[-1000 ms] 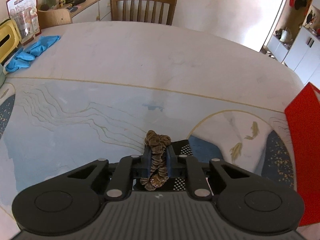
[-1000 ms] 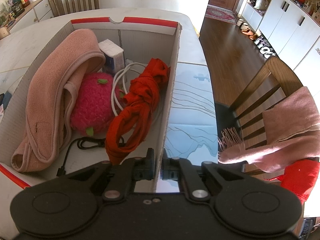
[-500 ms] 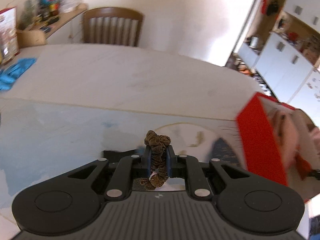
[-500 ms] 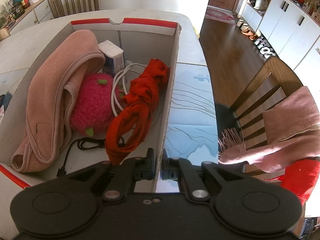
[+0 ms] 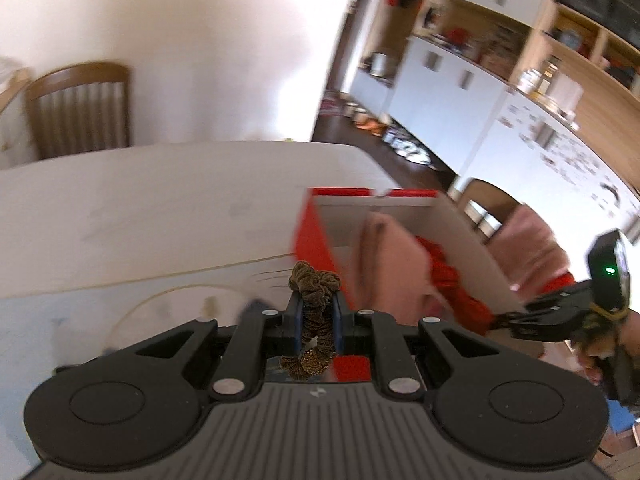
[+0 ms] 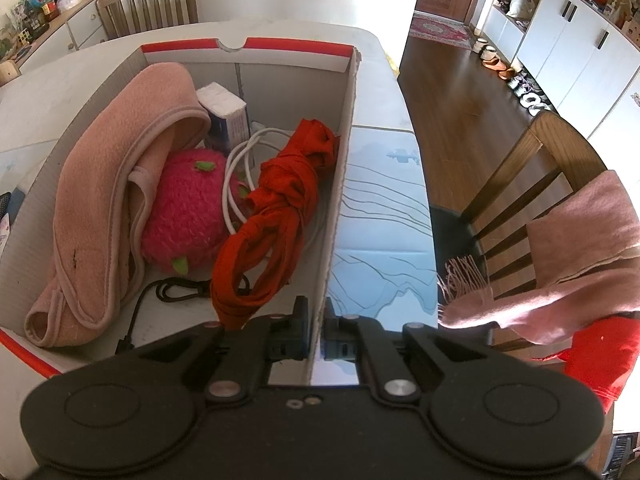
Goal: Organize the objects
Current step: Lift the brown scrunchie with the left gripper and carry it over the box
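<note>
the left hand-held gripper is clenched on a brown velvet scrunchie, which sits pinched between the jaws with a ruffle sticking out past the tips and another loop hanging below. it is carried in the air above the surface, just left of the red cardboard box — in my judgement it is on its way into that box, where the other gathered things lie.

the right hand-held gripper is clamped on the box's right wall, one jaw inside and one outside; this most likely steadies the light carton so it does not slide or tip while the other hand drops things in. seen from the left wrist view, it grips the near right corner of the box.

inside the box, a pink towel drapes along the left side, a pink plush fruit sits in the middle, a knotted red cloth lies against the right wall, with a white cable, a black cable and a small carton at the far end. free floor shows at the near end — a likely spot for the scrunchie.
</note>
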A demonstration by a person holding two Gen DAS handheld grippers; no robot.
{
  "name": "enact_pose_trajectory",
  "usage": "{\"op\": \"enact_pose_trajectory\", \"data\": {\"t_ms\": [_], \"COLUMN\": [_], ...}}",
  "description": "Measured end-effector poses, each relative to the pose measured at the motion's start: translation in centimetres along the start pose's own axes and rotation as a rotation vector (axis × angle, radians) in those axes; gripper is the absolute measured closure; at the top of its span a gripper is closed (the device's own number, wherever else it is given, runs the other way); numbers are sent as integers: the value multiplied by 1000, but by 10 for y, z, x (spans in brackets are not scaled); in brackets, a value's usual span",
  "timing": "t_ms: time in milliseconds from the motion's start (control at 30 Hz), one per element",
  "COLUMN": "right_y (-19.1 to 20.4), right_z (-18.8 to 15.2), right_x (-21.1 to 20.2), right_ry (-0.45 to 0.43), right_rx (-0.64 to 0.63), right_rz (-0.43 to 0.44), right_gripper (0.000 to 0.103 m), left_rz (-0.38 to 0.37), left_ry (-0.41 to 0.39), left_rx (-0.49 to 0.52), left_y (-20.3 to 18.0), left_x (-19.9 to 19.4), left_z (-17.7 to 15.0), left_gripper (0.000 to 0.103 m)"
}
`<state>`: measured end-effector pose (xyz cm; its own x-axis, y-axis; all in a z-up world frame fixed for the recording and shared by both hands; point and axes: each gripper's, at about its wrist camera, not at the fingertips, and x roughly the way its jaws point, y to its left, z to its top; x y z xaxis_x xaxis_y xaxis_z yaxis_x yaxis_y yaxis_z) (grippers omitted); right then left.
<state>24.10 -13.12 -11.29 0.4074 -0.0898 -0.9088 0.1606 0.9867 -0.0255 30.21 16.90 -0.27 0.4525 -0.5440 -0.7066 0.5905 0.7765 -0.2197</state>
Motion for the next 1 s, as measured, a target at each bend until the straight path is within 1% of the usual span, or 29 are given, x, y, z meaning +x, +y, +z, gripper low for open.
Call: {"op": "enact_pose_trajectory", "data": {"t_ms": [200, 300, 500, 667, 800, 1000], "right_y": [-1, -2, -3, -3, -4, -6], "right_z": [-1, -1, -2, -2, -2, -1], "right_x": [0, 0, 1, 0, 0, 1], "right_ry": [-4, -5, -7, -6, -7, -5], "right_rx": [4, 3, 5, -1, 6, 15], "right_rz": [5, 6, 12, 12, 18, 25], "right_gripper": [98, 98, 98, 98, 98, 98], "left_rz": [-81, -109, -148, -156, -135, -105], "left_ry": [28, 53, 91, 115, 132, 170], "left_rx": [95, 142, 210, 264, 328, 353], "left_y": [-44, -65, -96, -116, -131, -143], "left_x": [22, 37, 64, 91, 113, 145], "left_z": [12, 17, 26, 34, 37, 42], "left_gripper": [90, 90, 90, 90, 90, 90]}}
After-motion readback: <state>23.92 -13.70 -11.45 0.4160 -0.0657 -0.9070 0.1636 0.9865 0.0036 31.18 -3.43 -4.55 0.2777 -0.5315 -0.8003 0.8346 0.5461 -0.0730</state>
